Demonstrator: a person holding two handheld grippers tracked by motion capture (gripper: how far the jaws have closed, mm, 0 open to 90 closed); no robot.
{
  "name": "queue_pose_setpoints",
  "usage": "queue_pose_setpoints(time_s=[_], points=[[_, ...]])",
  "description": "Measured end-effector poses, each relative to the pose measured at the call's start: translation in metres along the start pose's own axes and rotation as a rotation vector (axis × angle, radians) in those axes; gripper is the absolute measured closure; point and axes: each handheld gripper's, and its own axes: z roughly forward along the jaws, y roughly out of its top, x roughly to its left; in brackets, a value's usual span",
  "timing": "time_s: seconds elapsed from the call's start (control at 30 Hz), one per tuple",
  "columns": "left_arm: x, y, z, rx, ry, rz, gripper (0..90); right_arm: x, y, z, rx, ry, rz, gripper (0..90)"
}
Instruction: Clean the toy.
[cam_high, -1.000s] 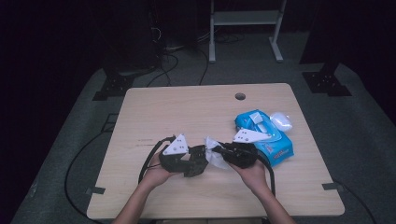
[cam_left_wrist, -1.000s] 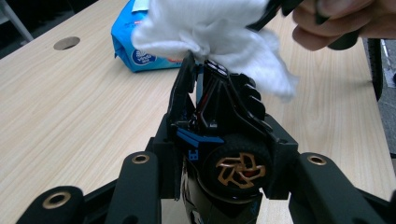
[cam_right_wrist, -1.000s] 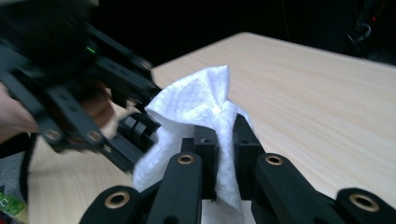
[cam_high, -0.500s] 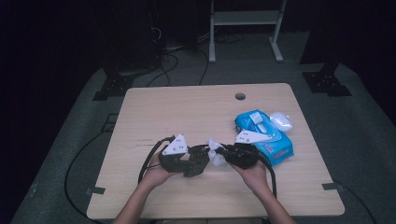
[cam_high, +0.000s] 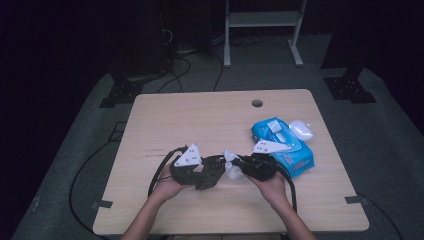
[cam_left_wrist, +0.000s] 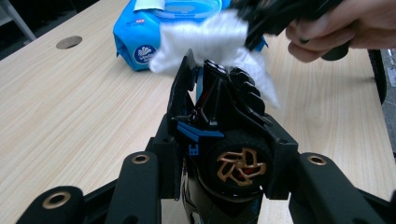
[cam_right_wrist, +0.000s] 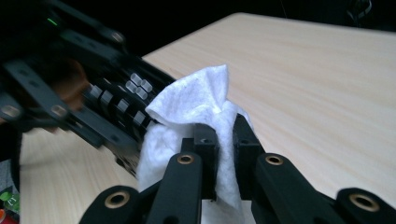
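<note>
My left gripper (cam_high: 212, 172) is shut on a black toy car (cam_left_wrist: 224, 135) with a gold-spoked wheel and blue trim, held low over the table's front middle. My right gripper (cam_high: 239, 166) faces it from the right and is shut on a crumpled white wipe (cam_high: 231, 164). The wipe (cam_right_wrist: 196, 100) is pinched between the right gripper's (cam_right_wrist: 226, 135) jaws and rests against the car's (cam_right_wrist: 112, 107) ribbed black side. In the left gripper view the wipe (cam_left_wrist: 205, 39) lies over the car's far end, under the right gripper (cam_left_wrist: 275, 18).
A blue pack of wet wipes (cam_high: 287, 145) lies on the right of the wooden table (cam_high: 200, 120), its white lid (cam_high: 301, 130) flipped open. A cable hole (cam_high: 257, 103) sits near the far edge. Cables trail off the front edge beside both hands.
</note>
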Motion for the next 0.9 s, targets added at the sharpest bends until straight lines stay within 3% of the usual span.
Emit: queue_pose_setpoints(time_s=[0.2,0.37,0.47,0.63,0.7,0.8,0.83,0.9], points=[[0.002,0.000,-0.001,-0.012,-0.001,-0.010,58.2,0.006,0.009,-0.004,-0.036,0.021,-0.015,83.4],[0.000,0.000,-0.001,-0.006,0.000,-0.003,58.2,-0.001,0.002,0.000,-0.012,0.014,0.013,83.4],[0.000,0.000,0.000,-0.010,0.002,-0.003,58.1,0.004,0.006,-0.003,-0.032,0.028,0.012,83.5],[-0.002,0.002,0.003,-0.011,-0.001,0.000,58.2,0.026,0.026,-0.008,-0.078,0.066,-0.065,83.6],[-0.005,0.004,0.005,-0.009,-0.008,0.006,58.2,0.038,0.032,-0.005,-0.072,0.072,-0.112,83.5],[-0.009,0.006,0.006,-0.004,-0.011,0.020,58.1,0.052,0.036,0.004,-0.055,0.103,-0.143,83.5],[-0.009,0.006,0.005,-0.003,-0.012,0.021,58.1,0.056,0.036,0.006,-0.049,0.092,-0.167,83.5],[-0.008,0.004,0.004,-0.008,-0.011,0.012,58.1,0.054,0.036,0.004,-0.050,0.089,-0.163,83.5]])
